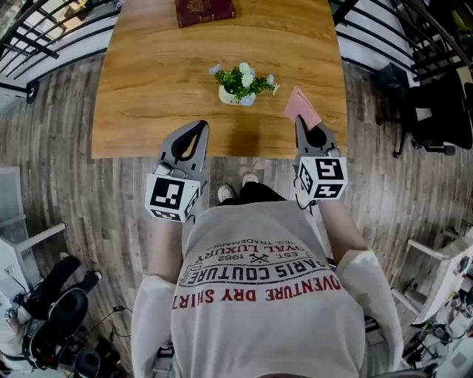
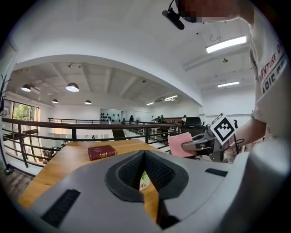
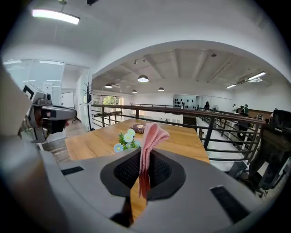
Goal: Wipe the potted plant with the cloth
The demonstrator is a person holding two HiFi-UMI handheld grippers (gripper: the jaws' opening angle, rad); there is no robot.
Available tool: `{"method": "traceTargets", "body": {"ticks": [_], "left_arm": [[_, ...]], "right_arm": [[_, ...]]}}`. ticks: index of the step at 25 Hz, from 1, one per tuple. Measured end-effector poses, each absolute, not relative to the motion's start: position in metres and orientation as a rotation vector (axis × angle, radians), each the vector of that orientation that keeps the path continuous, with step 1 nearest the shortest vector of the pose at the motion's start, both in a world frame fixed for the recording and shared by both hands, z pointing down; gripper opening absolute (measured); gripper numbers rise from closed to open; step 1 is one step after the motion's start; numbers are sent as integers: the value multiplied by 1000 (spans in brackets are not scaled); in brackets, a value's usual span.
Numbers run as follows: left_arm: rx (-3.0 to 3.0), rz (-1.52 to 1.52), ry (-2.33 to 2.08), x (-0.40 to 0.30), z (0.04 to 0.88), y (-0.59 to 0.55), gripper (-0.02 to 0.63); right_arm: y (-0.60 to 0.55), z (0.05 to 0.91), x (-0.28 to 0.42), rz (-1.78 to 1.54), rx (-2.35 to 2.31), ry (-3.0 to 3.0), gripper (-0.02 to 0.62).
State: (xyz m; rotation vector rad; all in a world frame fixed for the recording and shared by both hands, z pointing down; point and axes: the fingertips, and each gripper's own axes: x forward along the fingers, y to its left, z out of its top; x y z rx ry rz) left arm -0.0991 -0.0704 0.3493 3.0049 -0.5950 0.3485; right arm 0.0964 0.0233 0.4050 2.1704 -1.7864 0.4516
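A small potted plant (image 1: 240,83), green with white and blue flowers in a white pot, stands mid-table on the wooden table (image 1: 148,88). My right gripper (image 1: 301,122) is shut on a pink cloth (image 1: 301,108), which sticks up from the jaws over the table's near edge, right of the plant. In the right gripper view the cloth (image 3: 150,136) hangs folded between the pads, with the plant (image 3: 126,140) just to its left. My left gripper (image 1: 202,126) is shut and holds nothing. It sits at the near edge, left of the plant. The pot (image 2: 143,181) shows below its closed tips.
A dark red book (image 1: 204,11) lies at the table's far edge. Black railings run along both sides, and an office chair (image 1: 436,118) stands to the right. The person's feet are on the wood floor beside the table's front edge.
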Motion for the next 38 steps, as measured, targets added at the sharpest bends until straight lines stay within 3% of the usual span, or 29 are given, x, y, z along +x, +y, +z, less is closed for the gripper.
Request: {"method": "traceTargets", "body": {"ticks": [14,21,38], "left_arm": [[2901,462,-465,-27,439,-134,14],[2852,554,-388,-8,494,-138,14],[2781,691,-236,0,522,-151,14]], "right_arm": [[-49,513,151,669,1961,-1741,37],[-75,569,140,721,1809,-1801,37],[-99,577,79,581,1592,-1994,37]]}}
